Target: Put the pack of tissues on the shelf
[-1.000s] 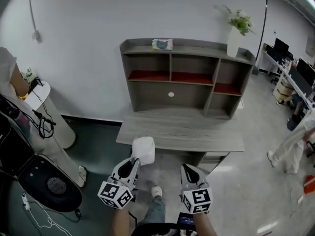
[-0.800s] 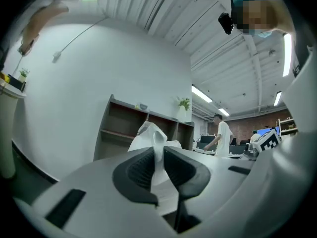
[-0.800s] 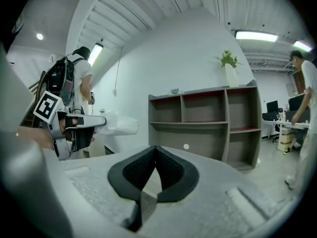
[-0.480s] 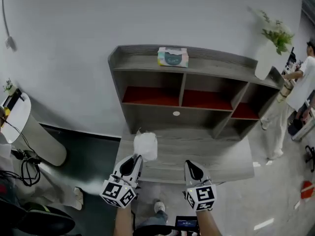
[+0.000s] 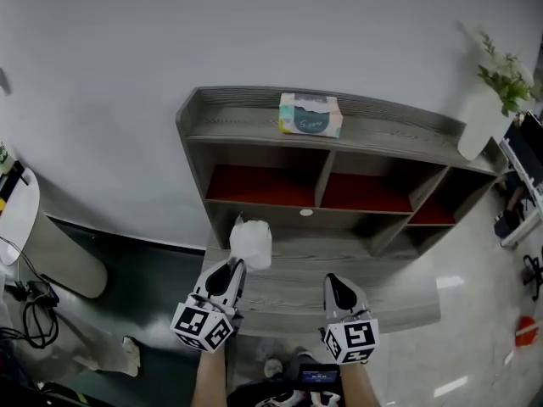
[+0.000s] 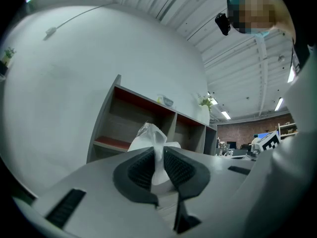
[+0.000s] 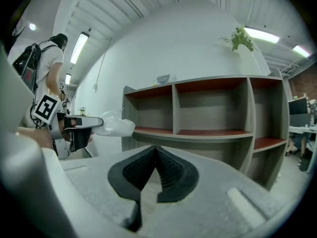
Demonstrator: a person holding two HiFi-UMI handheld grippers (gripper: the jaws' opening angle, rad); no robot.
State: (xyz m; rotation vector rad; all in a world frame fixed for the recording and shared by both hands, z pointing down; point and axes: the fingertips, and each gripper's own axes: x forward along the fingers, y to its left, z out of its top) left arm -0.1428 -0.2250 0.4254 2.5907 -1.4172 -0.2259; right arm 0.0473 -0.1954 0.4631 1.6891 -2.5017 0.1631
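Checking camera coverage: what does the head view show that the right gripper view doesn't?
Head view only: the right gripper from above with its marker cube, and black cables on the floor. Right gripper view only: its jaws closed together, nothing between them. Both: the grey wooden shelf unit with red-lined compartments, and the left gripper clamping the white soft tissue pack.

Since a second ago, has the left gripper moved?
Yes: the left gripper, holding the tissue pack, has come closer to the shelf unit.
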